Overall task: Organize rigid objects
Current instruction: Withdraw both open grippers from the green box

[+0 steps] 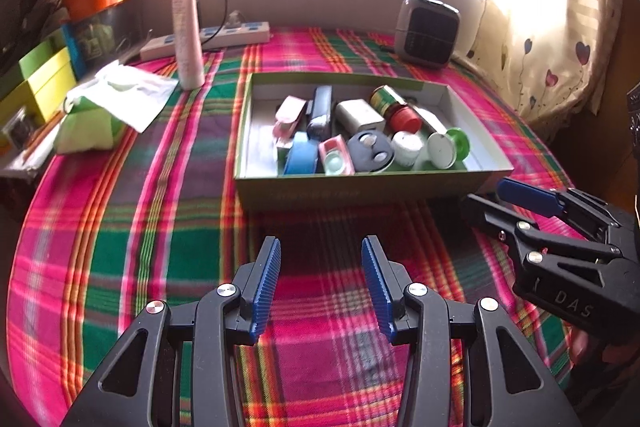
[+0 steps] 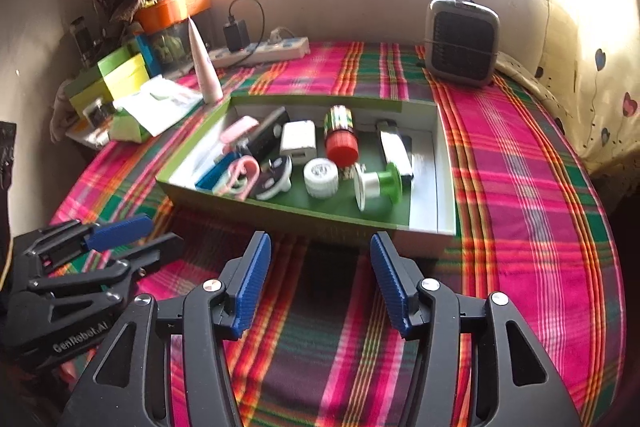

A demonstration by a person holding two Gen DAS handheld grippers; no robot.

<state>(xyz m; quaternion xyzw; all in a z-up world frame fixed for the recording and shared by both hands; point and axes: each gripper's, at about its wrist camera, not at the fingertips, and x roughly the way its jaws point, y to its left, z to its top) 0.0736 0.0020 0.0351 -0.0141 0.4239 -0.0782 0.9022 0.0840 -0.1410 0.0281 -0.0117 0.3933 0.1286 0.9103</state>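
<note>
A shallow green box (image 1: 360,191) (image 2: 280,207) sits on the plaid cloth and holds several small rigid items: a red-capped jar (image 1: 394,109) (image 2: 340,137), a white charger (image 1: 360,115) (image 2: 298,143), a green and white spool (image 1: 446,147) (image 2: 378,187), a white cap (image 2: 320,177) and a black round fob (image 1: 370,151). My left gripper (image 1: 320,247) is open and empty, short of the box's near wall. My right gripper (image 2: 320,243) is open and empty, also just short of that wall; it shows in the left wrist view (image 1: 486,197) beside the box's right corner.
A tall white tube (image 1: 187,35) (image 2: 204,61) stands left of the box's far corner. A power strip (image 1: 208,37), a small heater (image 1: 428,31) (image 2: 462,43), green boxes (image 1: 44,79) and a tissue pack (image 1: 92,123) line the back and left. A curtain (image 1: 560,47) hangs at right.
</note>
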